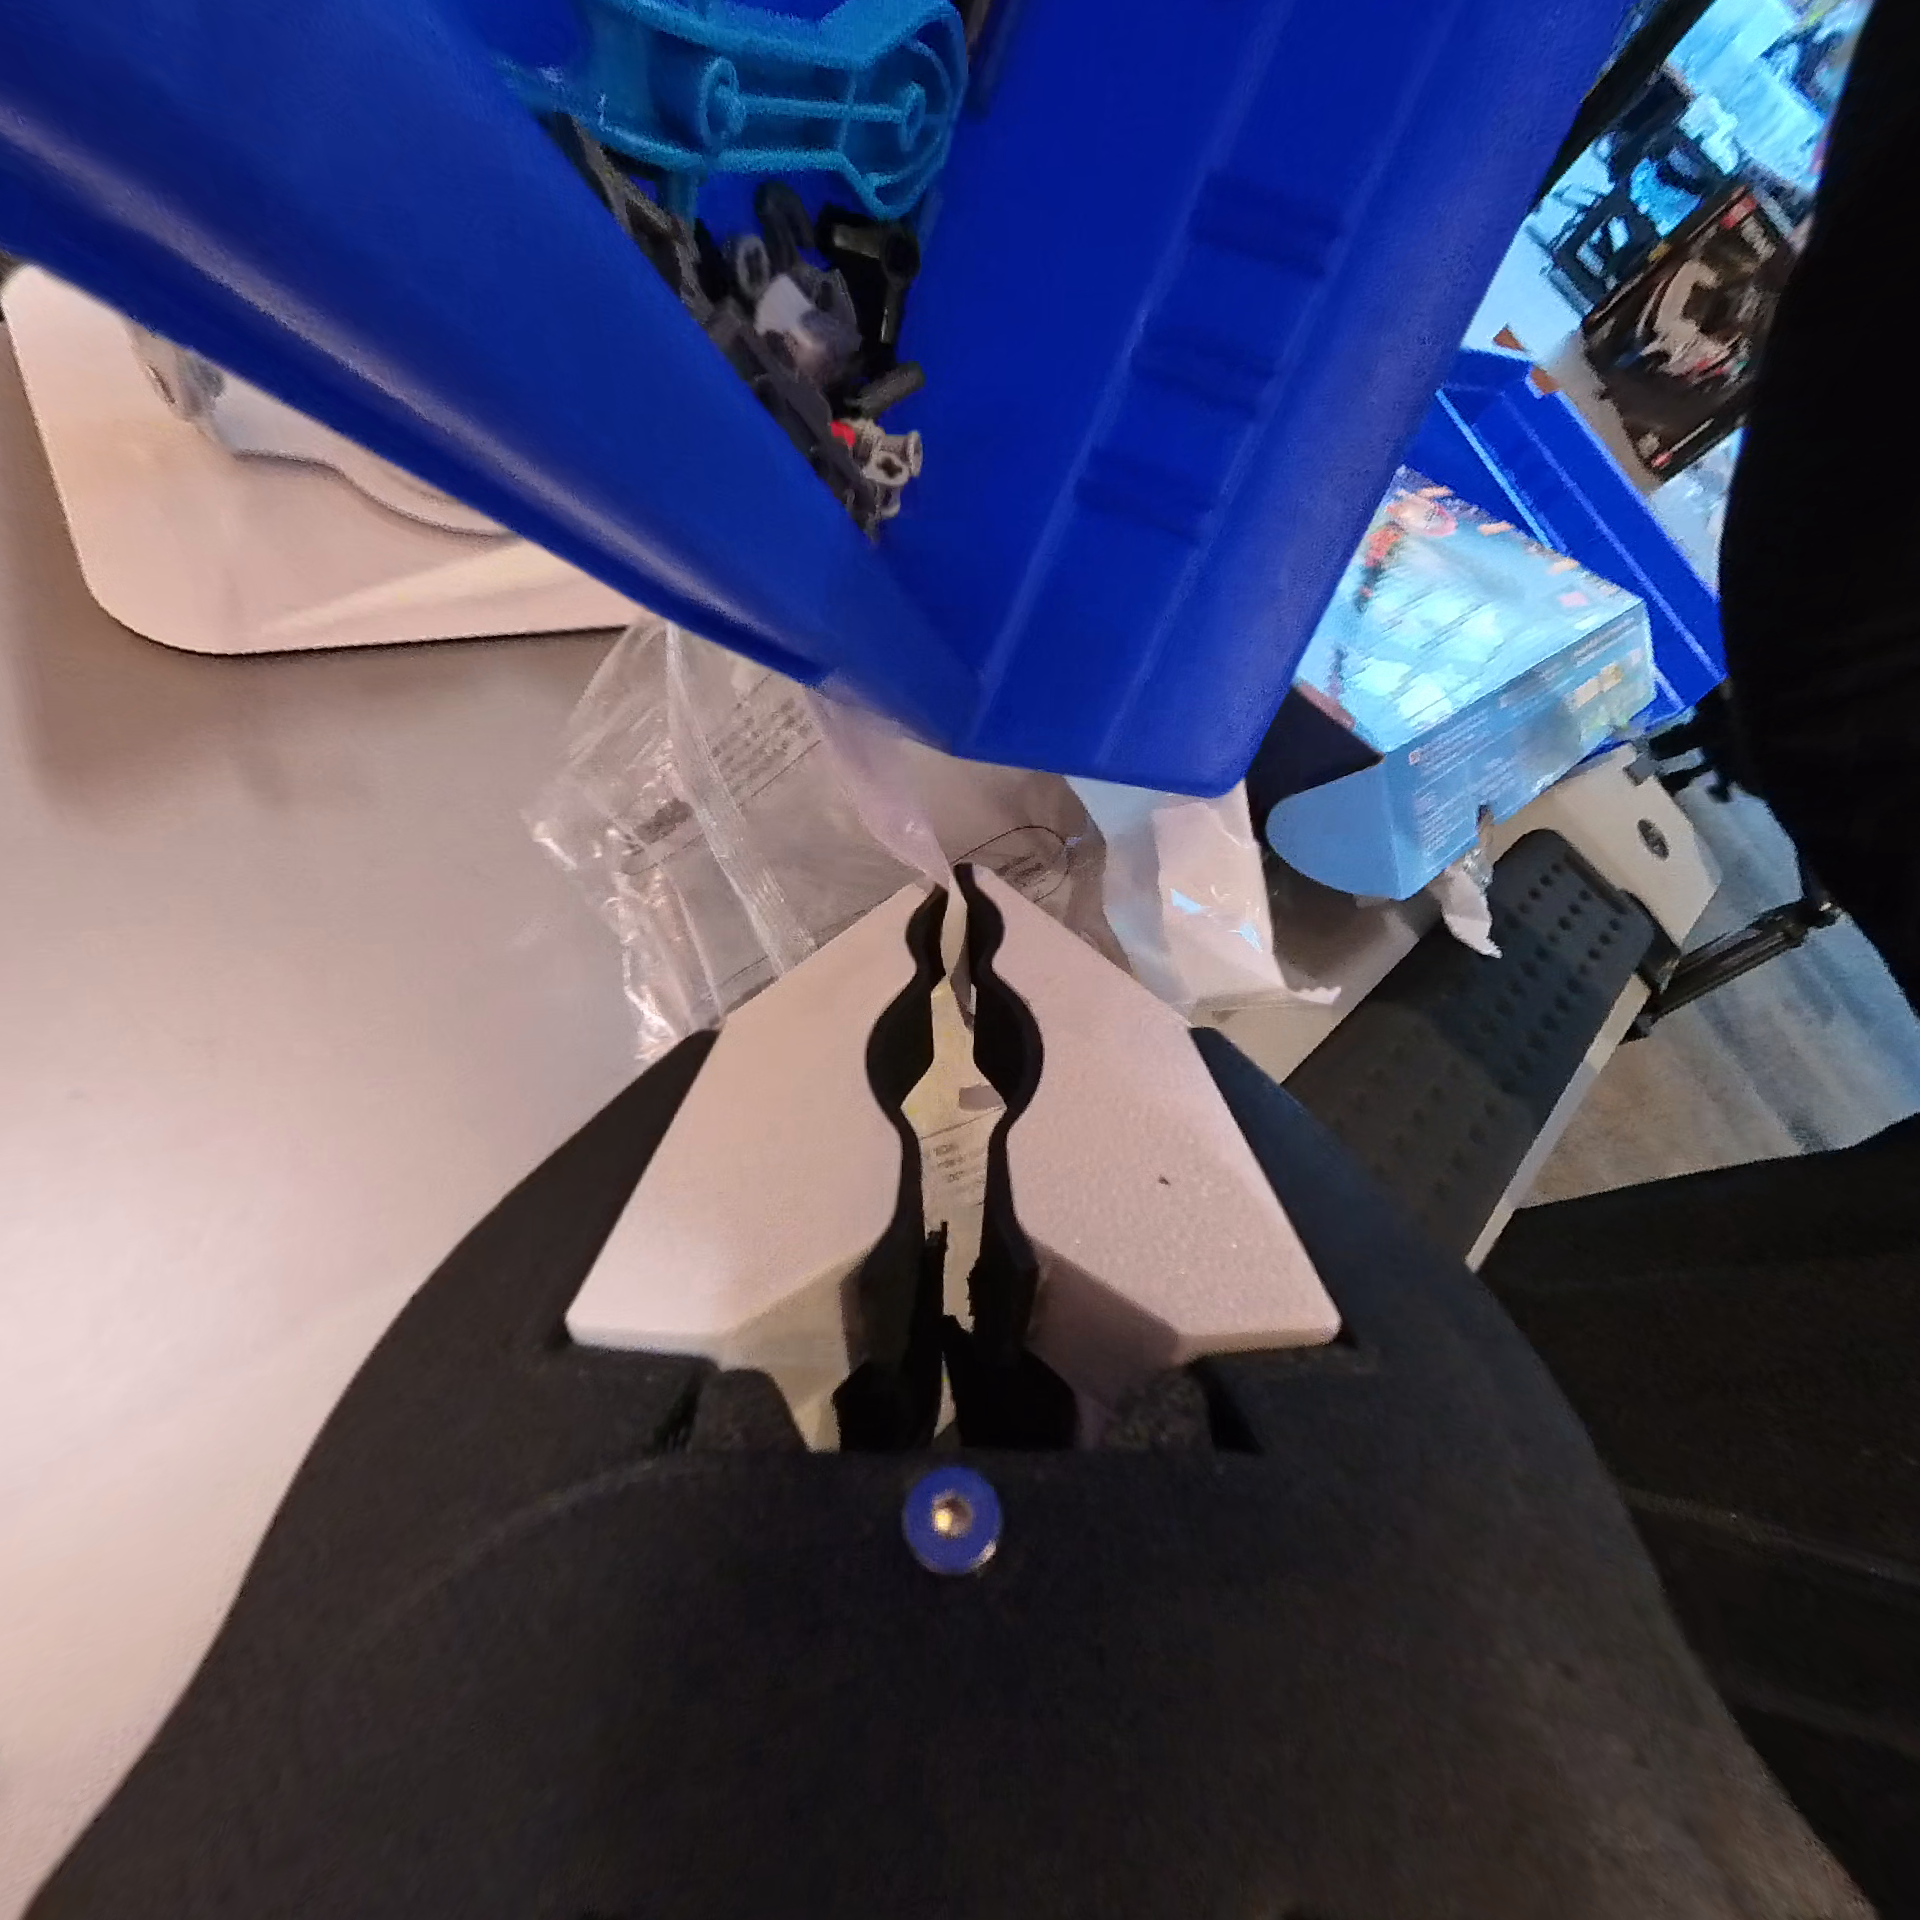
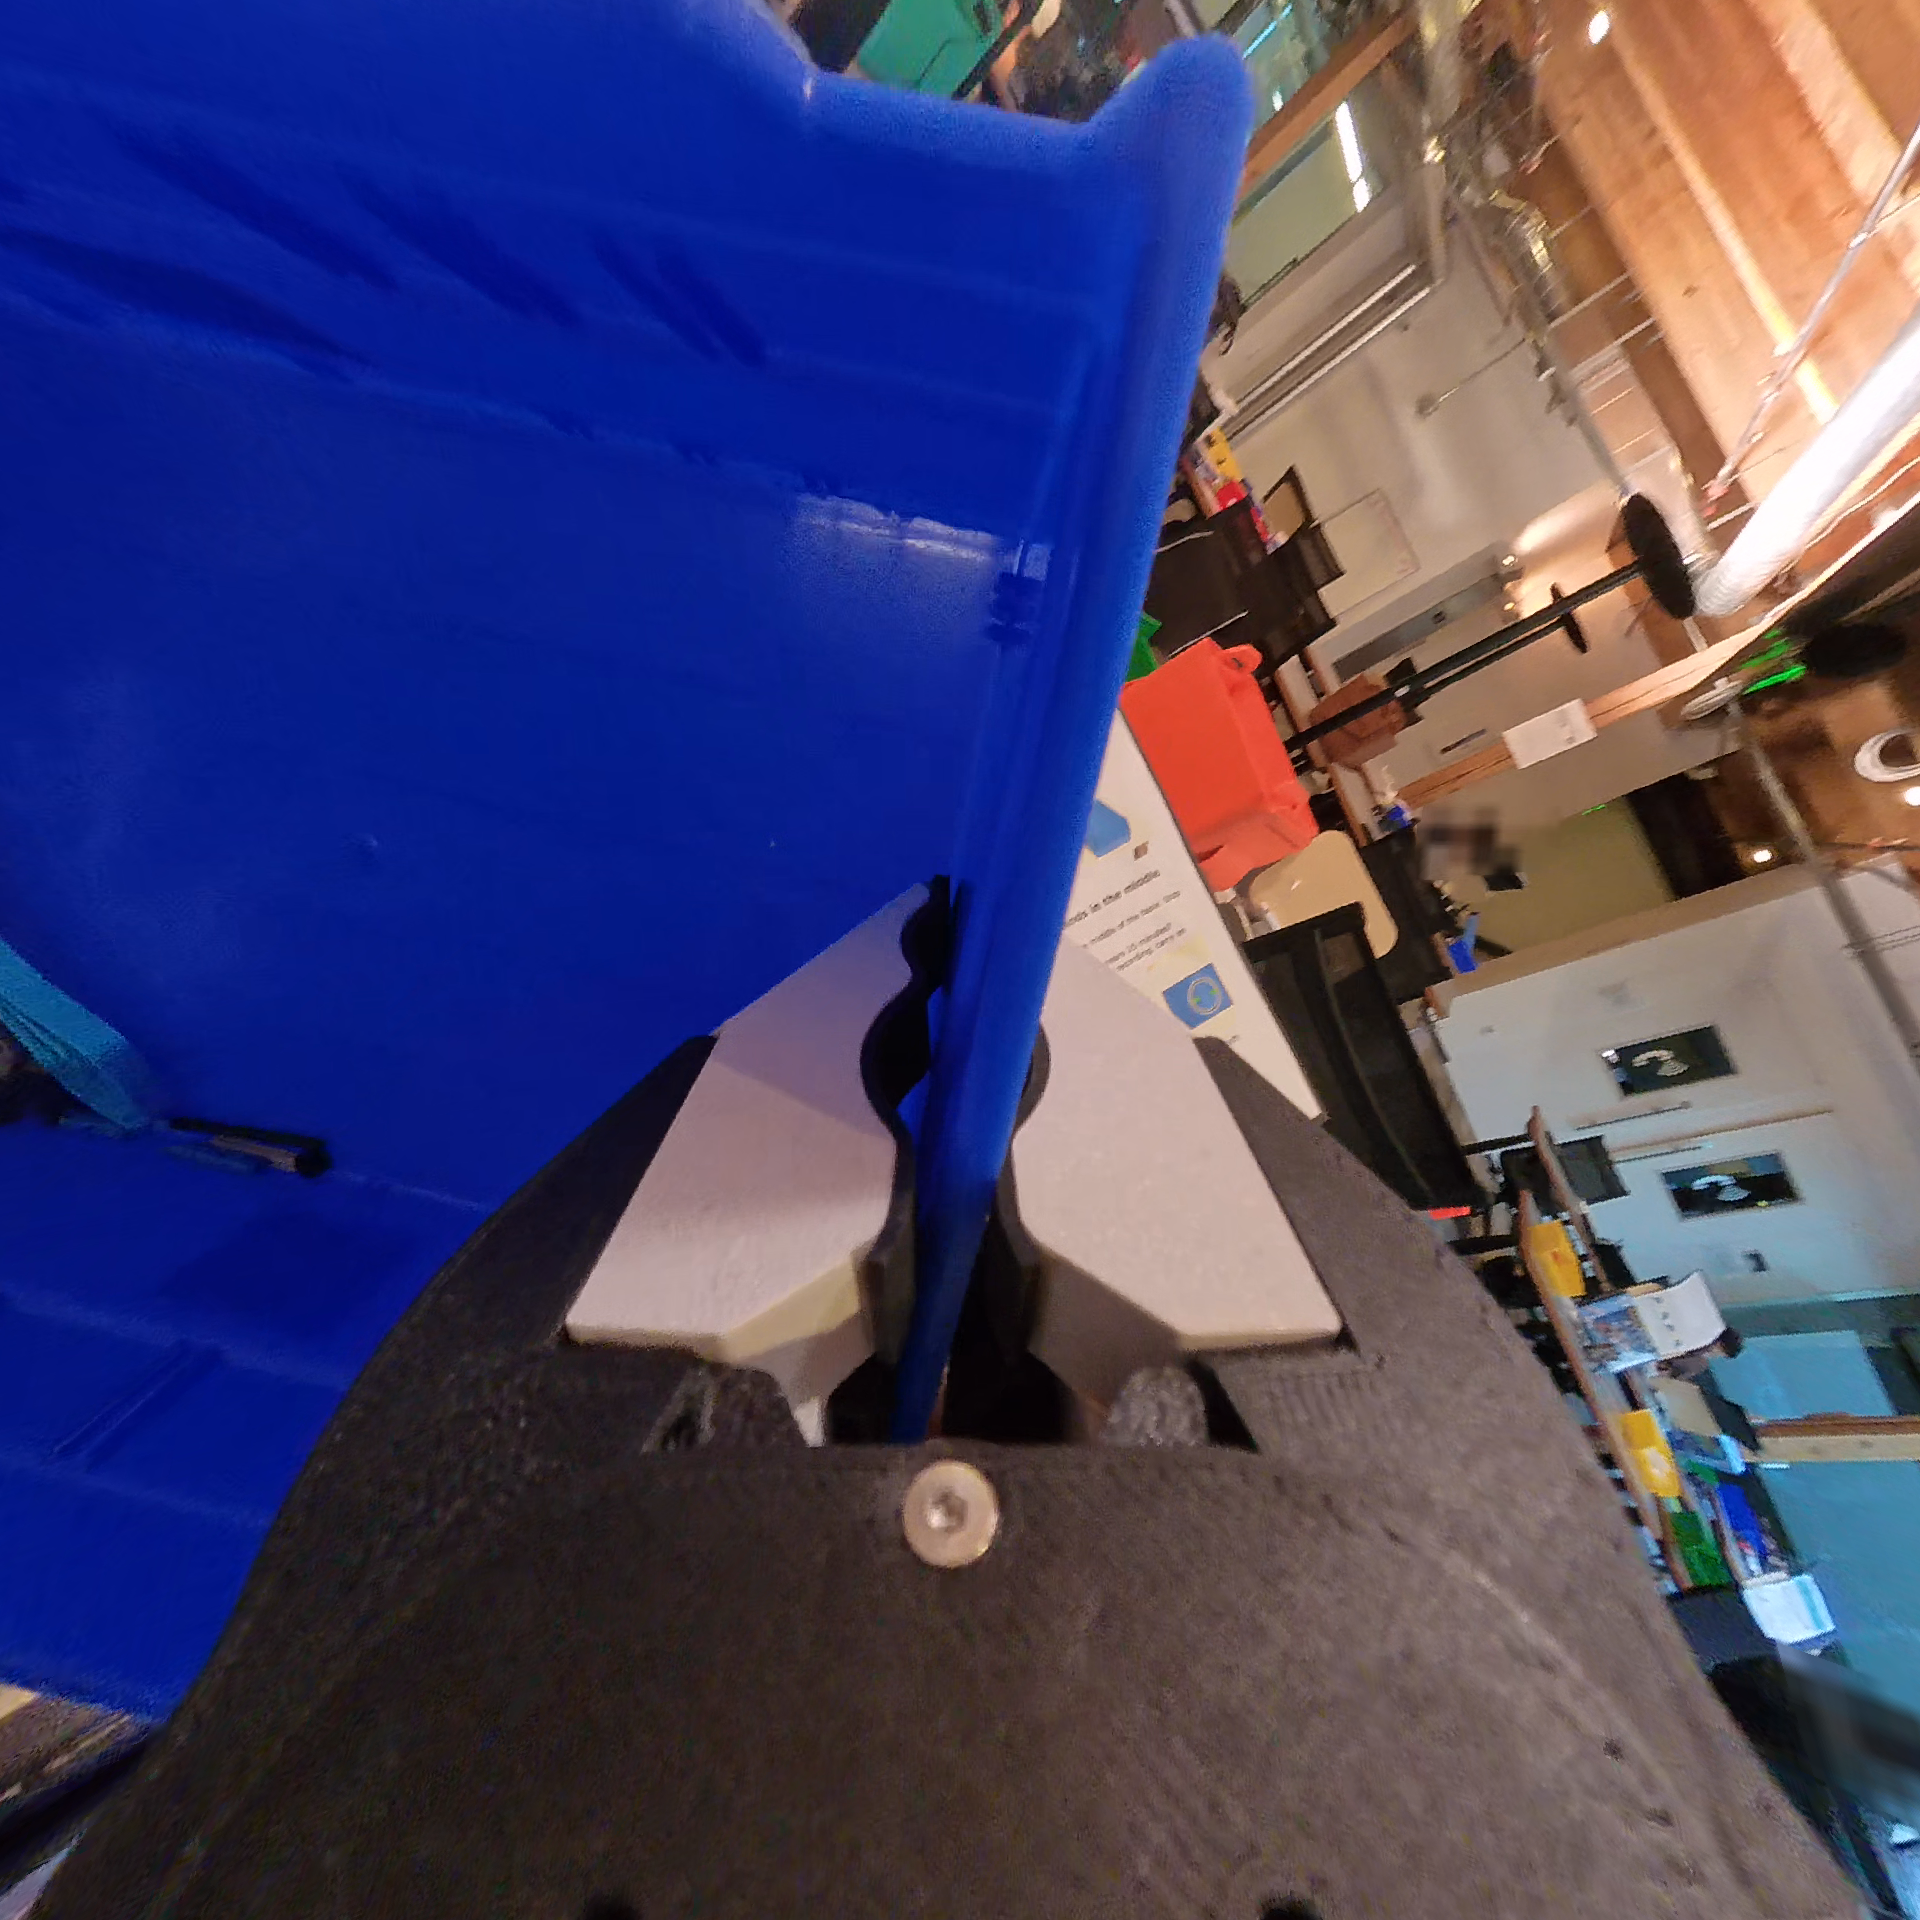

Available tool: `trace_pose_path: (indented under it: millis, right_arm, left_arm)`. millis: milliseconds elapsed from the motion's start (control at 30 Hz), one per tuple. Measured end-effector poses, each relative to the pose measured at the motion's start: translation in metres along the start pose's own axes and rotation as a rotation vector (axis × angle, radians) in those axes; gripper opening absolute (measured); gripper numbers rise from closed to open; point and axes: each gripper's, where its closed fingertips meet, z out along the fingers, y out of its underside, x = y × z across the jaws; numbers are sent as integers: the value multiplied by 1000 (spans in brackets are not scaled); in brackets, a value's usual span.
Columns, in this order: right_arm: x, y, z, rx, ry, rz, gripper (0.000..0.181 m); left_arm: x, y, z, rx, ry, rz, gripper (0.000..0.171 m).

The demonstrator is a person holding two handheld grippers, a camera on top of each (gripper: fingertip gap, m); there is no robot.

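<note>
A large blue plastic bin point(image 1: 1143, 364) hangs tilted over the white table, its low corner pointing down. Inside it lie several small dark and grey parts point(image 1: 831, 343) and a turquoise frame piece point(image 1: 790, 94). My left gripper point(image 1: 956, 894) is shut on the edge of a clear plastic bag point(image 1: 707, 831), just under the bin's low corner. My right gripper point(image 2: 951, 904) is shut on the wall of the blue bin point(image 2: 520, 520), which runs up between its fingers, and holds the bin tilted. A turquoise piece and a small dark part point(image 2: 249, 1153) rest on the bin's inner side.
More crumpled clear bags point(image 1: 1195, 904) lie on the white table point(image 1: 208, 935). A light blue printed box point(image 1: 1475, 665), other blue bins point(image 1: 1558, 488) and a dark box point(image 1: 1683, 322) stand to the right. A black chair point(image 1: 1455, 1039) is beside the table's edge. An orange case point(image 2: 1216, 758) stands in the room behind. One gripper's finger ends stand about 35 cm off the other's.
</note>
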Motion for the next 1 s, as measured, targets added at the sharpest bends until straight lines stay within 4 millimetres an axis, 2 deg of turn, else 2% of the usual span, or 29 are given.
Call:
trace_pose_path:
  millis: [33, 267, 533, 800, 1000]
  right_arm:
    - [0, -4, -2, 10, 16, -13, 0]
    - [5, -18, -20, 81, 141, -96, 0]
    - [3, -7, -23, 73, 165, -73, 0]
    - [13, 3, -30, 77, 202, -29, 0]
    - [19, 7, -37, 129, 227, -6, 0]
  left_arm:
    - [-1, -1, 1, 10, 4, -11, 0]
    - [-3, -14, 2, 98, 40, -67, 0]
    - [-2, -23, 5, 183, 67, -74, 0]
    - [5, -30, 9, 290, 118, -84, 0]
    - [0, -32, 7, 356, 165, -122, 0]
